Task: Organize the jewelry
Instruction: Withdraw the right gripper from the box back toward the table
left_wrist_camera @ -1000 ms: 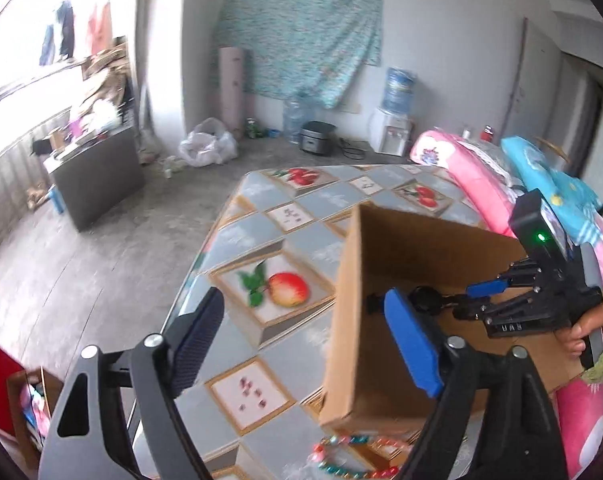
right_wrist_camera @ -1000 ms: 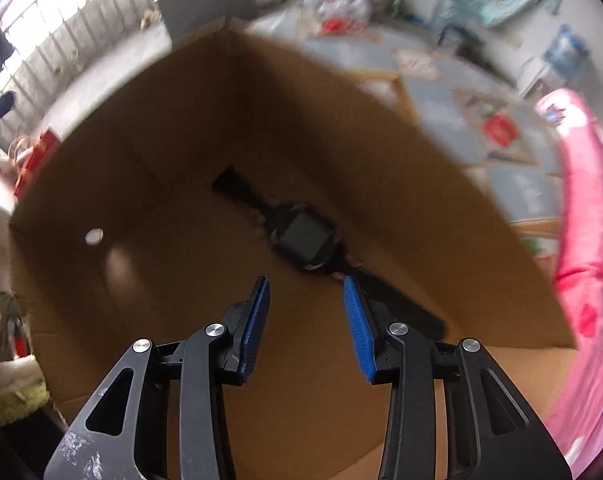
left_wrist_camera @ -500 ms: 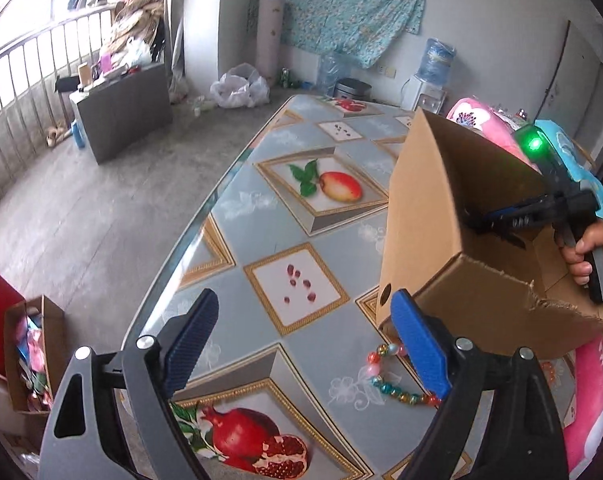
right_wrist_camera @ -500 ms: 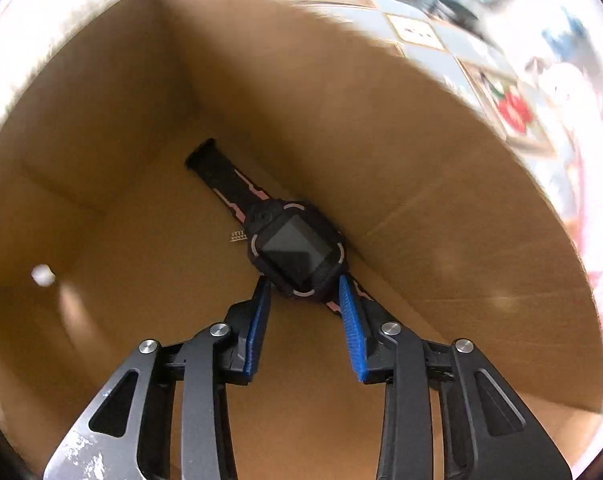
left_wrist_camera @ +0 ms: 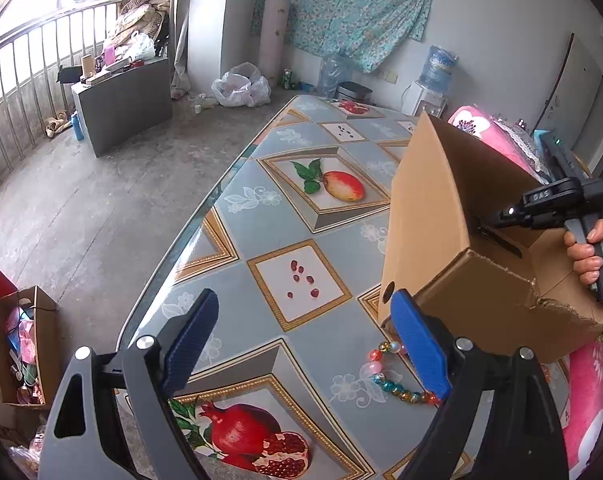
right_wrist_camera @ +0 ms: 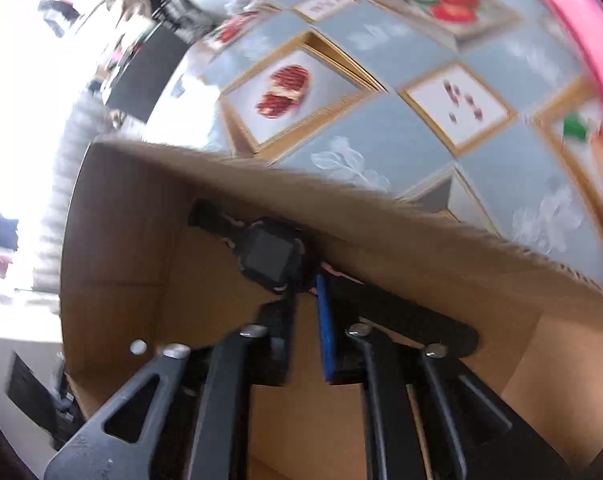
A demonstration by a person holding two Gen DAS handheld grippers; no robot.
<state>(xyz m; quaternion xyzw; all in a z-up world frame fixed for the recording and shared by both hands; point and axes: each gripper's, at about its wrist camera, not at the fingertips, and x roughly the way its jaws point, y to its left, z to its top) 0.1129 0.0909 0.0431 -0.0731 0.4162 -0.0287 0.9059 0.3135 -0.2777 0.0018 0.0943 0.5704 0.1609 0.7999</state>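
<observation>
Left wrist view: taken from above the near end of the table (left_wrist_camera: 237,216), angled downward and forward along the left gripper (left_wrist_camera: 307,344); the tabletop is seen lengthwise, with floor and far wall beyond. The cardboard box (left_wrist_camera: 425,216) is seen from outside, at the right of the frame.

Right wrist view: taken from close above the box (right_wrist_camera: 113,248), directed steeply down into its interior; the frame is rolled and blurred. The tabletop (right_wrist_camera: 381,128) is seen over the box wall.

Shared between views: the box, the fruit-patterned tabletop, and the right gripper (left_wrist_camera: 501,216), seen in the left view reaching into the box.
</observation>
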